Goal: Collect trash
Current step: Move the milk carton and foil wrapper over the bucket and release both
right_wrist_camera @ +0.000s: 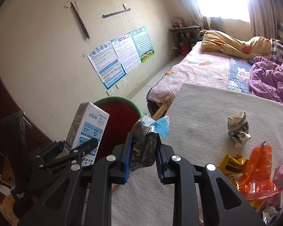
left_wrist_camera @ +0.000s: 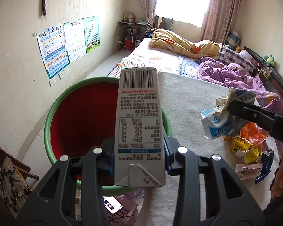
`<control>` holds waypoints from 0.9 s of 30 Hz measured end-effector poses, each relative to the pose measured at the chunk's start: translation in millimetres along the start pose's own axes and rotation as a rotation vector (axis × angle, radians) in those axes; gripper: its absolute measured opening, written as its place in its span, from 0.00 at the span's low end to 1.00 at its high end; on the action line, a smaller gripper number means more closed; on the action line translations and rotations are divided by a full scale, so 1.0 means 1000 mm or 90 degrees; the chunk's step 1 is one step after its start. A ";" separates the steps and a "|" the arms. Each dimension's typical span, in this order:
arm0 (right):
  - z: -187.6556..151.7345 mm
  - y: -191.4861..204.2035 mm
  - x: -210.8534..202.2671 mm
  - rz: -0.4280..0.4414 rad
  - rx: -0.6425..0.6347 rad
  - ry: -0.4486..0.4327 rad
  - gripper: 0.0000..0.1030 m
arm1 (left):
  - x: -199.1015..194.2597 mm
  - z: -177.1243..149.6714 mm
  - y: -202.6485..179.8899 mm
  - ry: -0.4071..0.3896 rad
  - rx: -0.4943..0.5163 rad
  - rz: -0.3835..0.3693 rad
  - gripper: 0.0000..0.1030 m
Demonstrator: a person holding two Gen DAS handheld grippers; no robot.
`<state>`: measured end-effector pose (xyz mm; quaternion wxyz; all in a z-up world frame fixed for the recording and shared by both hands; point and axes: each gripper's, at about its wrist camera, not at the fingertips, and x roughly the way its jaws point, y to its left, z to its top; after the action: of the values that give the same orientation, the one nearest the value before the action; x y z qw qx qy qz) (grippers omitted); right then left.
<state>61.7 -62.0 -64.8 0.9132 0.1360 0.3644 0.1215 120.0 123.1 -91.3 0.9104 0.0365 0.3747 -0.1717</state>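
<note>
Bedroom, trash run, mid-drop: your left gripper (left_wrist_camera: 139,150) is clamped on a milk carton (left_wrist_camera: 139,124), jaws tight vs. both sides, carton held over the bin (left_wrist_camera: 52,113), a green-rimmed tub w/ red inside that sits on the floor just beside the table (left_wrist_camera: 188,98). Your right gripper (right_wrist_camera: 143,150) is closed on a blue-and-white wrapper (right_wrist_camera: 156,127), crumpled foil bunched btwn the pads, hanging at the table edge near the bin rim.

Step in hand looks like disposal, both hands loaded. Next move prob. calls for spreading the left jaws so the carton falls inside the red tub, not onto the rim; then bring the right across the rim and let the wrapper go.

More to fetch: crumpled paper (right_wrist_camera: 237,131), an orange packet (right_wrist_camera: 258,169) and a yellow packet (right_wrist_camera: 232,163) lie on the table cloth, w/ other scraps at the far right.

Hard to read: bin bottom is blocked by the carton and jaws, so contents unknown. The pile at right is cut off by the frame edge; count unclear. The window glare washes out the far end.
</note>
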 end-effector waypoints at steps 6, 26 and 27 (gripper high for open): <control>-0.001 0.009 0.007 0.001 -0.003 0.004 0.23 | 0.005 0.001 0.010 0.005 0.004 0.001 0.35; 0.001 0.032 0.037 0.009 -0.007 0.022 0.23 | 0.019 -0.001 0.050 0.021 0.002 0.020 0.35; 0.002 0.033 0.039 0.010 -0.009 0.025 0.23 | 0.020 -0.001 0.052 0.024 0.001 0.022 0.35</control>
<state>87.1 -18.6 -76.8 0.9059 0.1298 0.3803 0.1341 149.7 166.1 -109.3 0.9060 0.0466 0.3908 -0.1556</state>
